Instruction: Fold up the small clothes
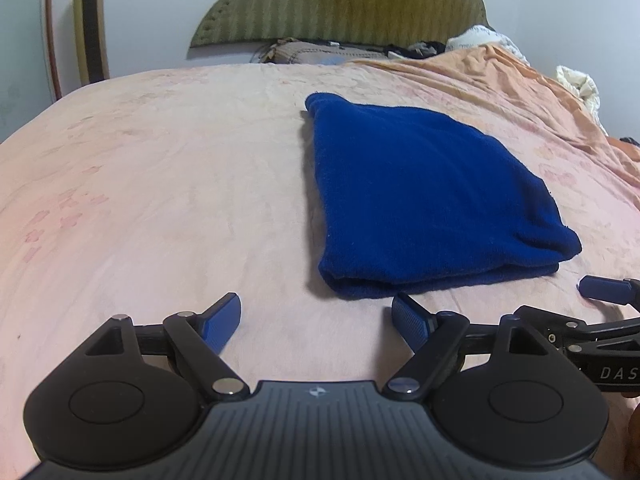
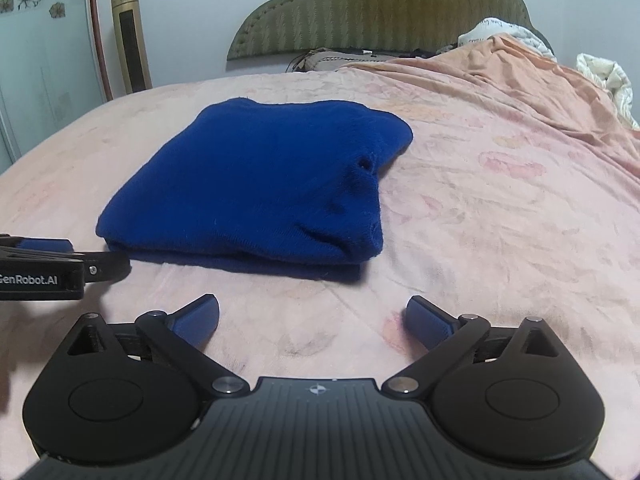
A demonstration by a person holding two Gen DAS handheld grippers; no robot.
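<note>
A dark blue knit garment [image 1: 432,196] lies folded into a thick rectangle on the pink bed sheet [image 1: 160,184]; it also shows in the right wrist view [image 2: 260,184]. My left gripper [image 1: 316,320] is open and empty, just short of the garment's near edge and a little to its left. My right gripper [image 2: 312,318] is open and empty, just short of the garment's near right corner. Each gripper shows at the edge of the other's view.
An olive padded headboard [image 2: 380,12] stands at the far end. An orange sheet [image 2: 520,76] and white bedding [image 2: 608,76] are bunched at the far right. A gold tower fan [image 2: 130,36] stands by the left wall.
</note>
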